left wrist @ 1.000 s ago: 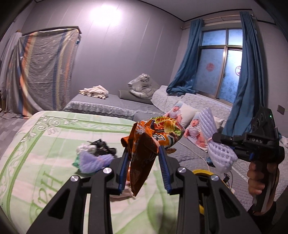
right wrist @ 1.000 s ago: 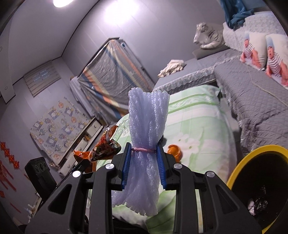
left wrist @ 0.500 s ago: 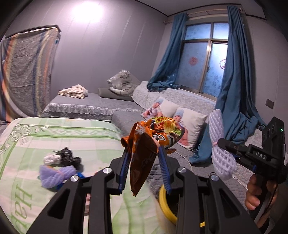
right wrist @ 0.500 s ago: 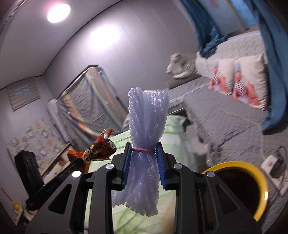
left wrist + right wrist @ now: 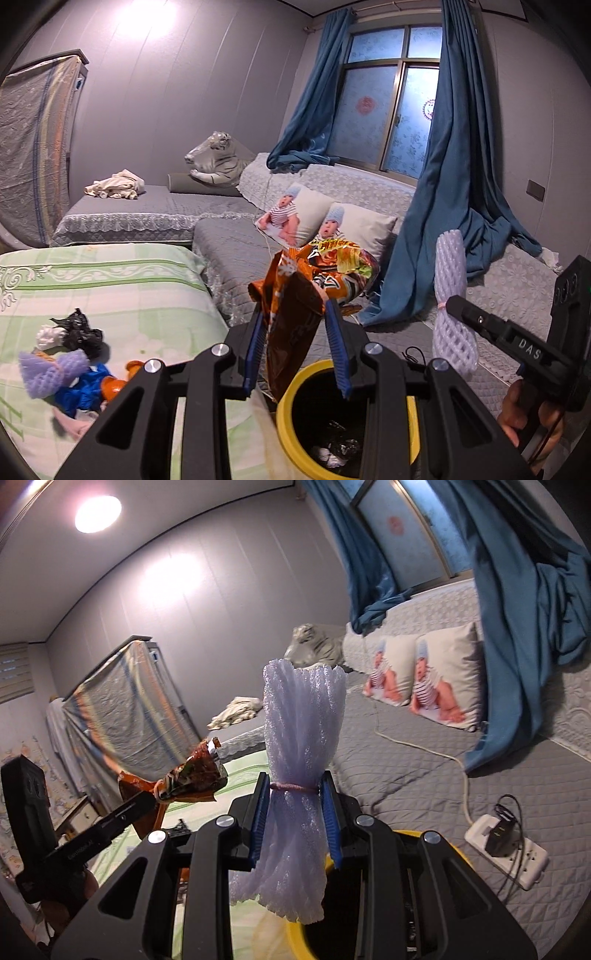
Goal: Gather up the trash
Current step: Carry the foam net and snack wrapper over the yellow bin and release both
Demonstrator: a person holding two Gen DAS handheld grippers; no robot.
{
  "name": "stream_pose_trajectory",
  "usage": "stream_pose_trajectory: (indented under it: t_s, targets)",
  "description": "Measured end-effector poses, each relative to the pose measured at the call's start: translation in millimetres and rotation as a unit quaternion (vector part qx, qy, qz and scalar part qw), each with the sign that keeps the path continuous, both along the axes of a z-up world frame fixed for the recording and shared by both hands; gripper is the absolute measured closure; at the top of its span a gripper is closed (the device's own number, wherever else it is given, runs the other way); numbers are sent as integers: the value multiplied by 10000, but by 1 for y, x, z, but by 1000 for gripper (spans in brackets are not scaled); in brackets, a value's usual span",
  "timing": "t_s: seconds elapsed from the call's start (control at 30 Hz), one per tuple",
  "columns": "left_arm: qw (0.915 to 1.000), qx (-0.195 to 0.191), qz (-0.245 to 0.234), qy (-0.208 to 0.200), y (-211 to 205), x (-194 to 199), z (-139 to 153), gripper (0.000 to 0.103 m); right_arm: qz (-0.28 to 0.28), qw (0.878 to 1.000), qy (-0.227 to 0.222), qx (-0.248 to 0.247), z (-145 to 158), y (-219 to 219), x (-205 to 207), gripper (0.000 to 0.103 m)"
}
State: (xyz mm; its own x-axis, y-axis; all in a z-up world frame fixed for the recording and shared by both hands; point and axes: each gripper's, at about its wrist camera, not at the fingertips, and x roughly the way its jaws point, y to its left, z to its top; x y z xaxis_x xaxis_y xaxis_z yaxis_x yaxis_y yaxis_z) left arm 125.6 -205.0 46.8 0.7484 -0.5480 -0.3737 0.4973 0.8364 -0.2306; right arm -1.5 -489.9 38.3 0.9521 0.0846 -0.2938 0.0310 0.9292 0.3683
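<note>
Far left in the left wrist view: green bedspread (image 5: pixel 122 291) carrying loose trash — black plastic wad (image 5: pixel 79 332), white crumple just beside it, purple foam net (image 5: pixel 51 369), blue wrapper (image 5: pixel 83 393), small orange piece (image 5: pixel 110 386). All lie close together near the bed's lower left part, well apart from the bin. Centre: left gripper (image 5: pixel 297 350), jaws clamped on an orange snack bag (image 5: pixel 295 332); the blue pads press both sides of the bag's dark lower part, printed top crumpled above the fingers, bottom tip hanging below them. Directly under and slightly right: yellow-rimmed bin (image 5: pixel 286 406), black inside, a few crumpled scraps at its bottom. The bag's lower tip sits over the bin's left rim. Right: right gripper (image 5: pixel 452 306) held by a hand (image 5: pixel 532 421), jaws clamped on a white foam fruit net (image 5: pixel 452 295) at its tied waist, net upright, near the bin's right side. Right wrist view, same order: left gripper (image 5: pixel 155 797) with the snack bag (image 5: pixel 192 775) at left, over the bedspread; centre, right gripper (image 5: pixel 295 819) pads squeezing the foam net (image 5: pixel 303 738) at the pink tie, lower end fanned out over the bin's yellow rim (image 5: pixel 295 938); right, white power strip (image 5: pixel 506 853) with black plug on the grey quilted mat (image 5: pixel 424 775).
</note>
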Motion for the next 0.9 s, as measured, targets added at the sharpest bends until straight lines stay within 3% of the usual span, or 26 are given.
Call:
stream_pose_trajectory:
  t_s: [0.63,0.9]
  targets:
    - [9973,306,-371,561,-49,14,-60,73,-648,9967,482,-86,-60,-24,-4,77]
    - [9950,538,-454,715,-64,18,-81,73,-697,9946,749,178,-89,-39,-2,77]
